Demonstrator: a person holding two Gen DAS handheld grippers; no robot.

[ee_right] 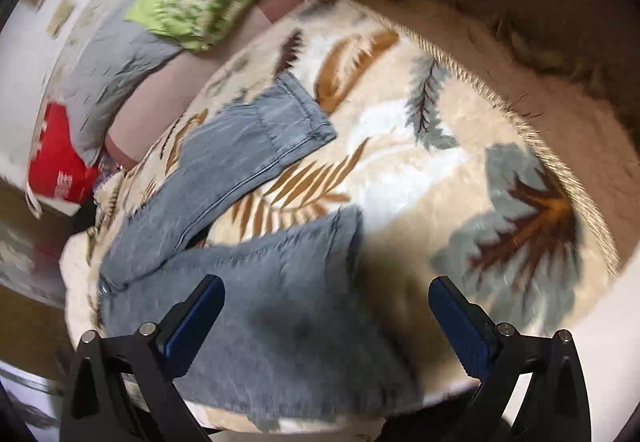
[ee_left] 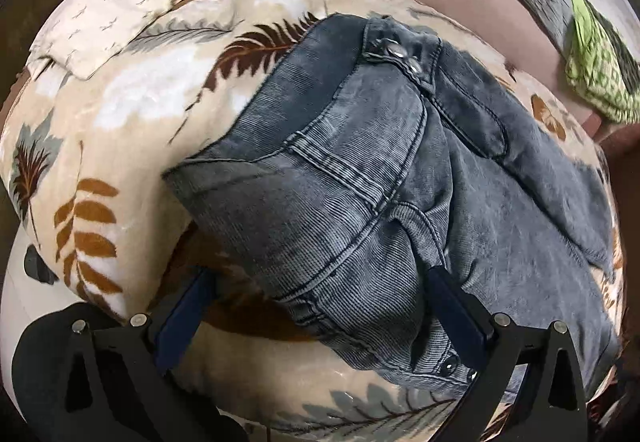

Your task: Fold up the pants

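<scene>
Across the leaf-print blanket (ee_right: 400,146) the jeans (ee_left: 360,178) lay spread for folding (legs apart); left gripper (ee_left: 320,306) and right gripper (ee_right: 326,318) hovered, jaws spread, gripping nothing.

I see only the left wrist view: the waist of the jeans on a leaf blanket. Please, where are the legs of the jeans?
Observer: In the right wrist view both legs lie flat on the leaf blanket, spread apart in a V, not yet folded.
Operator: Is the right claw holding one?
Observer: No. The right claw is open, above the nearer leg, gripping nothing.
Operator: Is anything near the hems?
Observer: Bare blanket only; the far hem is clear. That view is motion-blurred, so small details are uncertain.
</scene>
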